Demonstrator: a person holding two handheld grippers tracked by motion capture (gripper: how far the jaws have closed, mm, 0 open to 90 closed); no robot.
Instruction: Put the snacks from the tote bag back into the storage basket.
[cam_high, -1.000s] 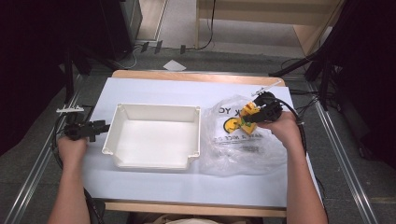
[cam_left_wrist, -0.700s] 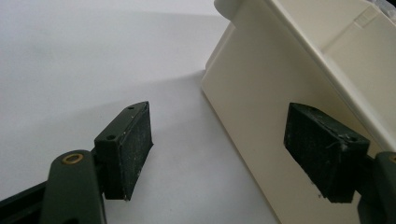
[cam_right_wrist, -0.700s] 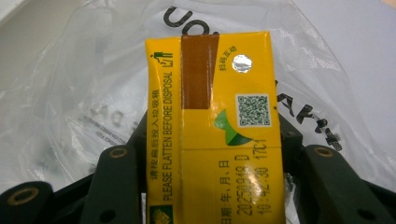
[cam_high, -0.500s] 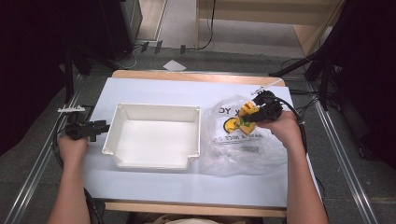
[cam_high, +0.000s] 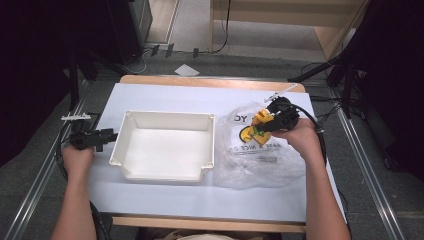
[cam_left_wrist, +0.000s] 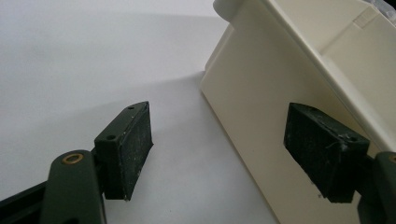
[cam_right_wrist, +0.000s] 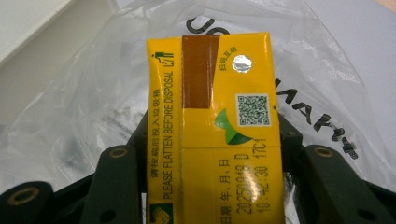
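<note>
A yellow drink carton (cam_right_wrist: 212, 126) is clamped between the jaws of my right gripper (cam_high: 270, 122), held just above a clear plastic bag (cam_high: 255, 155) with black print. In the high view the carton (cam_high: 260, 122) hangs over the bag's upper part, right of the white bin (cam_high: 167, 172). My left gripper (cam_high: 102, 136) stands open at the bin's left wall, low over the table. Its right pad (cam_left_wrist: 322, 149) is close against the bin's outer wall (cam_left_wrist: 261, 107) and its left pad (cam_left_wrist: 128, 147) is over bare table; nothing lies between them.
The white bin is empty and sits mid-table on a pale sheet (cam_high: 170, 97). The crumpled bag spreads over the right part of the table. Metal rails run along both table sides, and cables trail on the floor behind.
The right gripper with the carton has shifted slightly toward the bin over the bag. The left gripper has stayed by the bin's left wall.
</note>
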